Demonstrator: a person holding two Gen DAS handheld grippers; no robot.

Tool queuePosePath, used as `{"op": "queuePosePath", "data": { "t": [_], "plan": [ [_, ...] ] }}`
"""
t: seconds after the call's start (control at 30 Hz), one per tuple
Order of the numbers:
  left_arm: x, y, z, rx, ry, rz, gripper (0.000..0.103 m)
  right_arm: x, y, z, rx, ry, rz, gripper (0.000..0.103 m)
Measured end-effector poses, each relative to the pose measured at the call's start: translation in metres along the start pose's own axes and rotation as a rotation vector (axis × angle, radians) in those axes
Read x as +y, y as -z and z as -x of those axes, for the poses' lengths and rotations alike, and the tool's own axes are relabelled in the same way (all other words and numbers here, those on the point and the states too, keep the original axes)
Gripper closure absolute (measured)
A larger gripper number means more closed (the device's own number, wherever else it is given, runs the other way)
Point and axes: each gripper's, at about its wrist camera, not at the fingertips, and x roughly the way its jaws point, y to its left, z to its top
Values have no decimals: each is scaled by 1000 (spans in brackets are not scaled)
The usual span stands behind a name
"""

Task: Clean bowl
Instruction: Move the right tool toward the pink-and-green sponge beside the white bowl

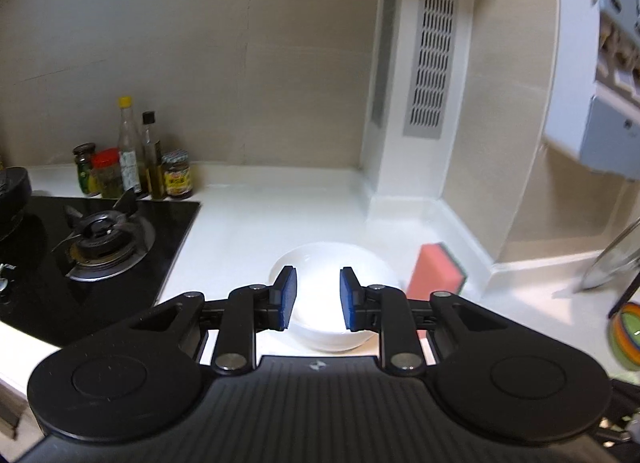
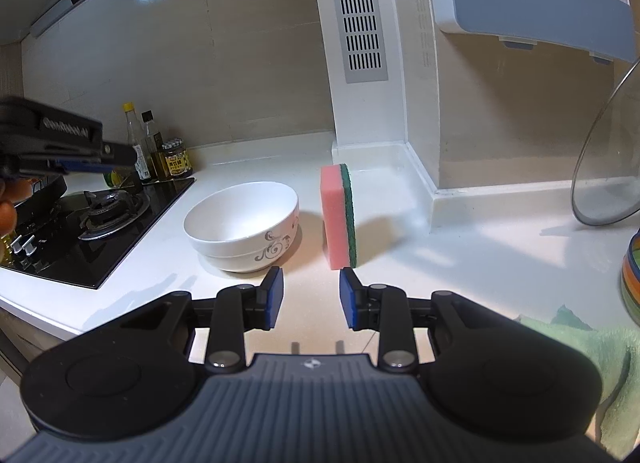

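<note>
A white bowl (image 1: 334, 263) with a grey swirl pattern (image 2: 242, 223) sits on the white counter. My left gripper (image 1: 318, 297) hovers open just above and in front of it, nothing between its blue pads. To the bowl's right a pink sponge with a green scouring side (image 2: 339, 215) stands on its edge; in the left wrist view the sponge (image 1: 436, 273) is blurred. My right gripper (image 2: 311, 295) is open and empty, low over the counter, just short of the sponge and bowl. The left gripper (image 2: 80, 155) also shows at the left edge of the right wrist view, side-on.
A black gas hob (image 1: 92, 239) lies left of the bowl, with sauce bottles and jars (image 1: 136, 159) behind it. A glass lid (image 2: 608, 159) leans at the right wall. A green cloth (image 2: 592, 355) and a striped bowl (image 2: 632, 275) sit at the right. A vented column (image 2: 360, 15) stands behind.
</note>
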Motion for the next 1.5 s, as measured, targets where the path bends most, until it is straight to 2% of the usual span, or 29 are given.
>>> {"op": "queuePosePath", "data": {
  "t": [0.27,0.33,0.43,0.53,0.67,0.8,0.87,0.9,1.03,1.17,1.3,1.5],
  "plan": [
    [1,-5,-8,-6,10,-9,76,0,-9,-7,-2,-6,22,77],
    [-10,-2,-12,-9,17,-13,76,-1,-11,-9,-2,-7,27,77],
    [-18,17,2,-18,57,12,76,-1,-15,-11,-2,-9,35,77],
    [2,22,1,11,111,52,76,-1,-18,-14,-3,-11,43,77],
    [5,30,3,17,62,45,76,-1,-23,-18,-4,-14,54,77],
    [3,45,4,16,-44,-58,76,2,-27,-21,-3,-15,68,77],
    [1,55,11,-9,-45,-99,76,5,-29,-23,0,-16,71,77],
    [2,56,12,2,-30,-95,75,7,-29,-24,0,-11,73,77],
    [-11,13,-30,93,-1,-102,75,12,-28,-27,3,10,73,77],
    [-8,10,-40,136,27,-57,75,15,-30,-28,8,37,67,77],
    [-12,13,-53,144,28,-21,75,15,-35,-36,29,62,66,77],
    [-3,9,-61,174,11,-44,75,26,-47,-54,43,75,73,77]
  ]
}}
